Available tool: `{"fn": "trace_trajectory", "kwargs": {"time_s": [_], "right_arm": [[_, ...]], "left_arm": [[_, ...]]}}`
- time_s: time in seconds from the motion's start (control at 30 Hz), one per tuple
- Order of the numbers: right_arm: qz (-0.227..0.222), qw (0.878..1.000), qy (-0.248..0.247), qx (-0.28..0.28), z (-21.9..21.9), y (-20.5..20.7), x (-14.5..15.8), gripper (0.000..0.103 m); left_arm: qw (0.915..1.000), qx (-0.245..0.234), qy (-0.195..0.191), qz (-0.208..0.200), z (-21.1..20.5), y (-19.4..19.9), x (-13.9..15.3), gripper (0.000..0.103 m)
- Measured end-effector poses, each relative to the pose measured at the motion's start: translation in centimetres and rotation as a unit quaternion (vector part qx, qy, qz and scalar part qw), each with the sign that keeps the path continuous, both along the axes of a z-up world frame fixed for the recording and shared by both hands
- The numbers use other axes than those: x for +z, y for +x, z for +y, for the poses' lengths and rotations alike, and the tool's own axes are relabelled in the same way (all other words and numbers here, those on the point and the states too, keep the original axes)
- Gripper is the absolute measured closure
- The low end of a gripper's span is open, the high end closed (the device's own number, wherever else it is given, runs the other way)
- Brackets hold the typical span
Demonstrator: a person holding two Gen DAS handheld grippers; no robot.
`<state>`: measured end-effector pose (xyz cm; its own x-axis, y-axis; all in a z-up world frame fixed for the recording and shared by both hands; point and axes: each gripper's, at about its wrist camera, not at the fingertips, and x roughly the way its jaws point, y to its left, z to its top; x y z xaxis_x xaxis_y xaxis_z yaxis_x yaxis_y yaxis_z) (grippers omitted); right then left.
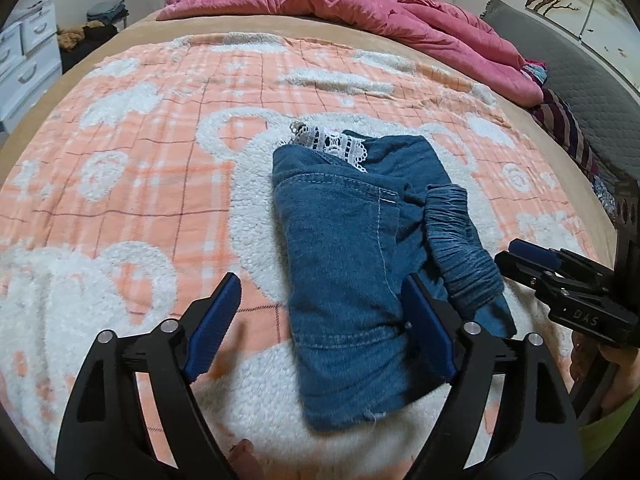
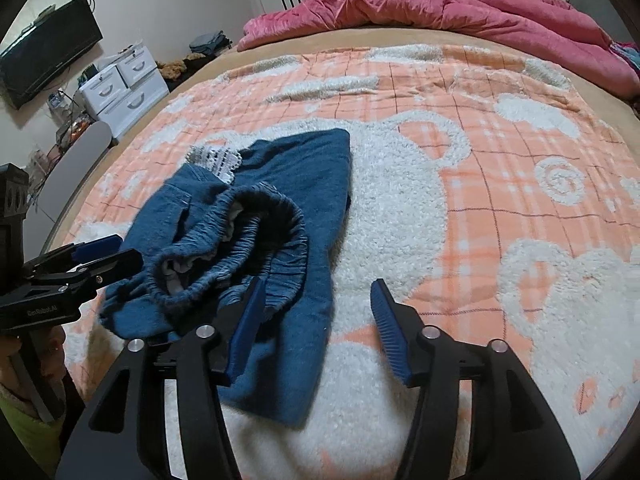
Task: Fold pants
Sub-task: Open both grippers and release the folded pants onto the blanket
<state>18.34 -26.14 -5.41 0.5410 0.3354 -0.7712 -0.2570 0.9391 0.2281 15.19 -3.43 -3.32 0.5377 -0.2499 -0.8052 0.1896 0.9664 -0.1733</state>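
Soft denim pants, folded into a rough block with a gathered elastic waistband, lie just ahead of both downward-tilted grippers — left gripper wide open, right gripper partly open, both empty.

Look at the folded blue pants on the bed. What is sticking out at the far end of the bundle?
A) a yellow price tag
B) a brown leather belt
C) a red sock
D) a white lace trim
D: a strip of white lace trim pokes out from under the top fold of the blue pants at their far end; it also shows in the right wrist view.
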Motion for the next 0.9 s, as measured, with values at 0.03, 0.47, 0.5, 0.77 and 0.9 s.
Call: {"fn": "trace_trajectory", "kwargs": {"time_s": [0.03,0.47,0.5,0.77,0.9], "right_arm": [[-0.004,1.000,0.001,-0.001,-0.1,-0.2,0.3,0.047],[-0.057,0.998,0.005,-0.017,-0.9,-3.4,3.9,0.017],[-0.059,0.998,0.004,-0.017,-0.9,-3.5,4.1,0.015],[-0.088,0.996,-0.010,-0.014,-0.8,-6.0,5.6,0.009],[-0.095,0.995,-0.015,-0.014,-0.6,-6.9,6.0,0.009]], "left_arm": [[1.0000,0.001,0.001,-0.002,0.0,-0.2,0.2,0.024],[0.9991,0.013,-0.005,-0.039,0.7,-3.1,3.2,0.009],[0.9990,0.013,-0.006,-0.042,0.7,-3.3,3.3,0.009],[0.9982,0.014,-0.007,-0.058,0.7,-5.1,4.5,0.009],[0.9978,0.015,-0.006,-0.065,0.5,-6.1,5.0,0.009]]}}
